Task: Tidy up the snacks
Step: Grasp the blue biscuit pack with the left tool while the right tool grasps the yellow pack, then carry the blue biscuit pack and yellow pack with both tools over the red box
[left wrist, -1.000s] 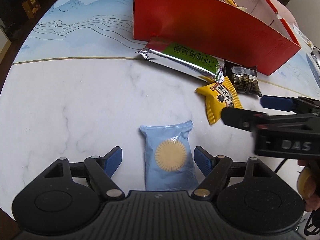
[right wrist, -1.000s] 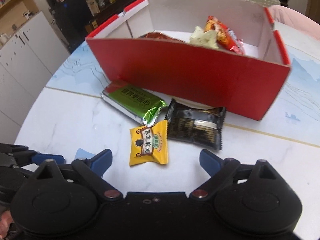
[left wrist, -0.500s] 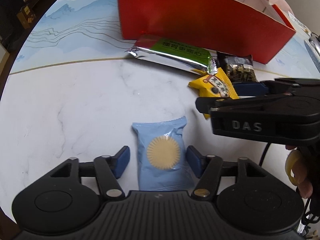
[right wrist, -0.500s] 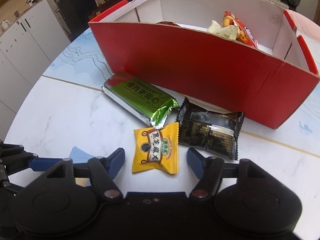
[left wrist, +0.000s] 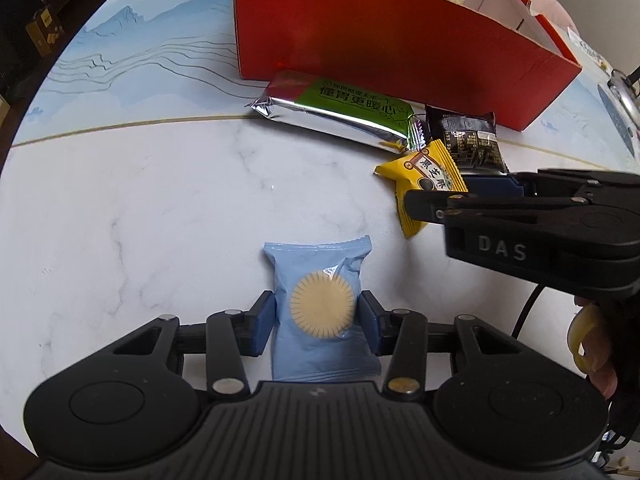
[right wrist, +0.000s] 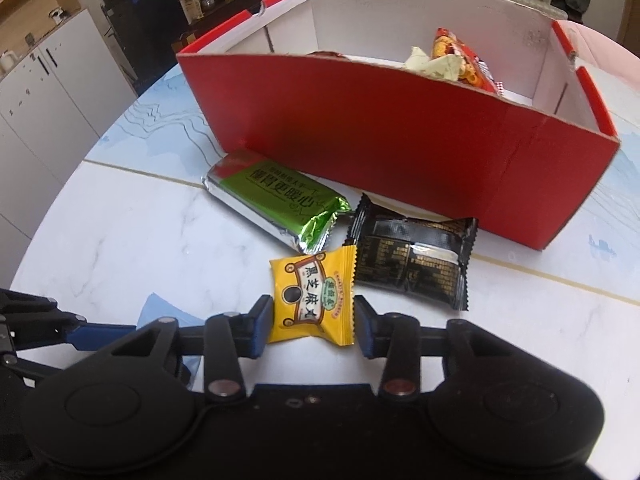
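Two grippers work low over the marble worktop (left wrist: 132,208). Left gripper (left wrist: 318,314): jaws closed in on the blue cookie packet (left wrist: 320,312), blue pads touching both its long sides; packet lies flat on the worktop. Right gripper (right wrist: 314,320): jaws drawn in around the yellow sesame packet (right wrist: 314,298), left pad touching its edge, right pad just beside; firm contact cannot be told. Green-and-silver bar (right wrist: 276,204) lies just in front of the red box (right wrist: 400,144), with the black packet (right wrist: 414,262) to its right, beside the yellow one. Box holds several snack wrappers (right wrist: 460,60) near its back wall.
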`<state>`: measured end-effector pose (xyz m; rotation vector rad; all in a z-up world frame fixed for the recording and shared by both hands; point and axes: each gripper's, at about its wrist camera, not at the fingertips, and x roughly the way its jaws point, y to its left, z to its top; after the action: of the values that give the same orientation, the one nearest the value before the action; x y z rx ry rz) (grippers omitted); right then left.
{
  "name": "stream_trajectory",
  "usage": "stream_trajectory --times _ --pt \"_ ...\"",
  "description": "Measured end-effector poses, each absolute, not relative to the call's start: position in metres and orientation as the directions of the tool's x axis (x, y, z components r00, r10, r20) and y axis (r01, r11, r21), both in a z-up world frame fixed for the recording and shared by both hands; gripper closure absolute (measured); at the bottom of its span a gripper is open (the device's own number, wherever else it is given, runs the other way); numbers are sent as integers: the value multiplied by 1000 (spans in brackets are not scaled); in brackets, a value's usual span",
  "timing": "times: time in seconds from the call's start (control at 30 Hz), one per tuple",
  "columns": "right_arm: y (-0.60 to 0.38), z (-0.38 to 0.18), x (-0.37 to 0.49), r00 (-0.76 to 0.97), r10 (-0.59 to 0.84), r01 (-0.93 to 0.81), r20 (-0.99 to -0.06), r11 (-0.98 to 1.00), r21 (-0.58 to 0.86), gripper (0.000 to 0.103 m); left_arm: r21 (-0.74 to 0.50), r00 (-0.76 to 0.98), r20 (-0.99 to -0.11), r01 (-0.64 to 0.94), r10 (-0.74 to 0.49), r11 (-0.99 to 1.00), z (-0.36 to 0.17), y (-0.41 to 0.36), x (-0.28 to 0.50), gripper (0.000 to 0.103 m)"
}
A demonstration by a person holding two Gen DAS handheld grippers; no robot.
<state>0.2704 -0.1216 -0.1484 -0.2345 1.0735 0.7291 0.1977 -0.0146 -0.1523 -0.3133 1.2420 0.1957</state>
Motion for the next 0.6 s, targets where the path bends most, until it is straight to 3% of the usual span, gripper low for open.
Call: stream_trajectory --times 0.27,0.6 --pt "-135 -140 268 278 465 -619 -841 756 213 86 -158 317 -947 -341 -45 927 -152 -2 194 59" --pt "-146 -130 264 314 475 -593 -822 774 222 90 -174 345 -937 -346 -47 922 -143 4 190 59"
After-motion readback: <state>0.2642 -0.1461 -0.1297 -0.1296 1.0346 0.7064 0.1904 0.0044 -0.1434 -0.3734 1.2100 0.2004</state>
